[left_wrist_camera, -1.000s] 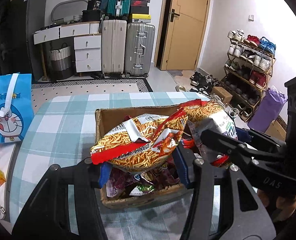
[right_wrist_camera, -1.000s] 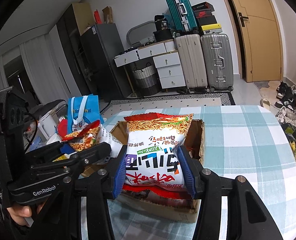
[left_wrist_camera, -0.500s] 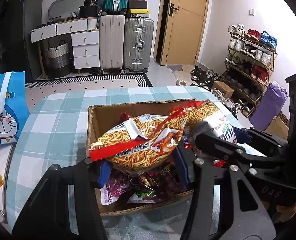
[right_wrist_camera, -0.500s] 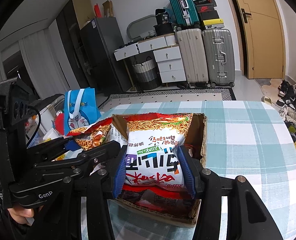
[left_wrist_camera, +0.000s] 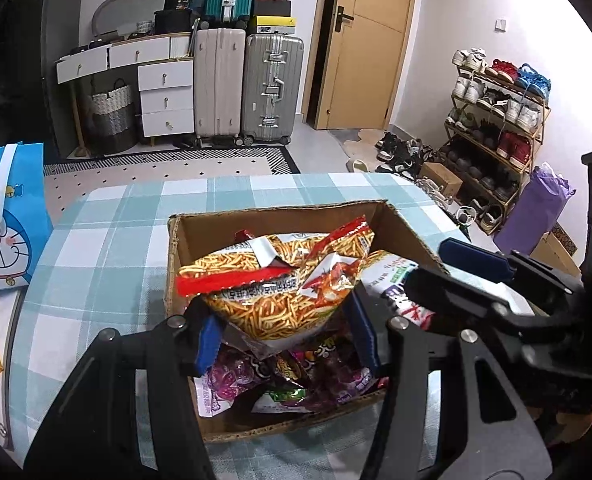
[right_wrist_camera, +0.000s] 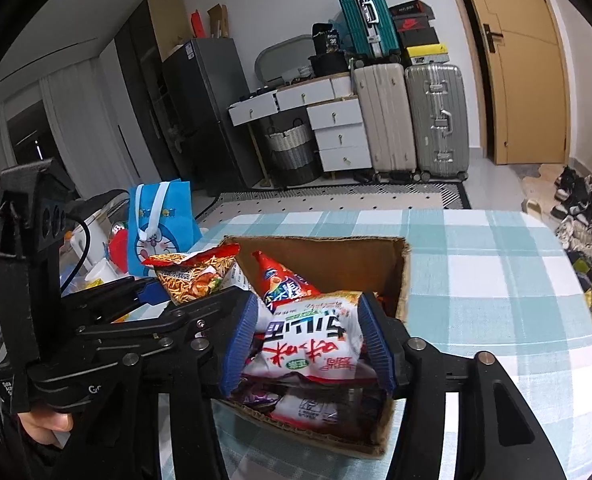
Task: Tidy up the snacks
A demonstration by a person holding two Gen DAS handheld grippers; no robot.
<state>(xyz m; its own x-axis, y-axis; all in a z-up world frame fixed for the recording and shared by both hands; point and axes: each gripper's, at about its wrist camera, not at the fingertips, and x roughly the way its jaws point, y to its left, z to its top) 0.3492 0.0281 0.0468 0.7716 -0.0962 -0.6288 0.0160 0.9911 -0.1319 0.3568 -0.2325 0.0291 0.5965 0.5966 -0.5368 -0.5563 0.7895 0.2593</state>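
Since a second ago both snack bags have come lower. The white noodle-snack bag (right_wrist_camera: pixel 316 336) stood upright with its top above the box rim; now it is down inside the cardboard box (right_wrist_camera: pixel 404 276), tipped back on the other packets. The orange stick-snack bag (left_wrist_camera: pixel 272 284) has dropped less and is over the box's left half, above the purple packets (left_wrist_camera: pixel 232 376).

Left gripper (left_wrist_camera: pixel 286 340): blue pads pressed into the lower sides of the orange stick-snack bag, holding it. The bag's red sealed edge points left; its top fans out above the pads.

Right gripper (right_wrist_camera: pixel 308 344): closed on the white noodle-snack bag, blue fingers (right_wrist_camera: pixel 376 344) creasing both its sides. A red-orange packet (right_wrist_camera: pixel 284 280) stands behind it against the box's far wall. In the left wrist view the right gripper (left_wrist_camera: pixel 448 276) crosses the box's right wall; whether it touches the cardboard cannot be told.

Edges and room: the box sits on the checked tablecloth (right_wrist_camera: pixel 488 256), its near wall close to the table's near edge. Bare cloth lies beyond the box and to its right. Left of the box, a blue Doraemon bag (left_wrist_camera: pixel 6 216) stands at the table's left edge, apart from the box. The two grippers are just beside each other over the box.
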